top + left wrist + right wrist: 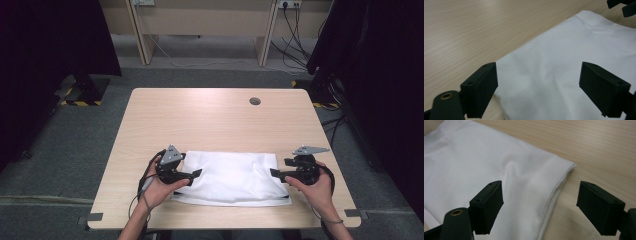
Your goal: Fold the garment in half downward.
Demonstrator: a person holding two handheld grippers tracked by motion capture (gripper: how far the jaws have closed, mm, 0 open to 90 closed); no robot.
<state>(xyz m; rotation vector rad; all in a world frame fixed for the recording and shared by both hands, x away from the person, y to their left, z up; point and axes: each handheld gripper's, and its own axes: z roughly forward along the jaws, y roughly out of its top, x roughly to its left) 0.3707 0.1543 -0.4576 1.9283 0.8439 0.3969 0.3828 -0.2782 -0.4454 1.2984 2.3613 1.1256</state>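
Table (210,120) first: pale wood, with a small round cable hole (255,101) toward its far edge. Everything else is placed from the folded white cloth (232,177), which lies flat on the near half of the table, close to the person's edge, its long axis running left to right across the person's front. Layered edges show along its right end, stacked one on another, and a soft ridge rises in the top layer just inside that end.

Left gripper (196,173) sits at the cloth's left short end, pointing inward toward the cloth's middle. Seen from the left gripper view, the left gripper (539,82) has its jaws spread wide, nothing clamped between them, with the cloth's left corner lying below the gap. Right gripper (276,173) mirrors it at the cloth's right short end, also pointing inward. From the right gripper view, the right gripper (539,205) is likewise spread wide and empty, straddling the cloth's layered right edge, one jaw over fabric and the other over bare table.

Both grippers stand about equally near their own ends, so neither hand has the advantage. I judge the cloth to be released and resting freely; any next fold or lift would turn on the cloth lying between the two grippers along its long axis.
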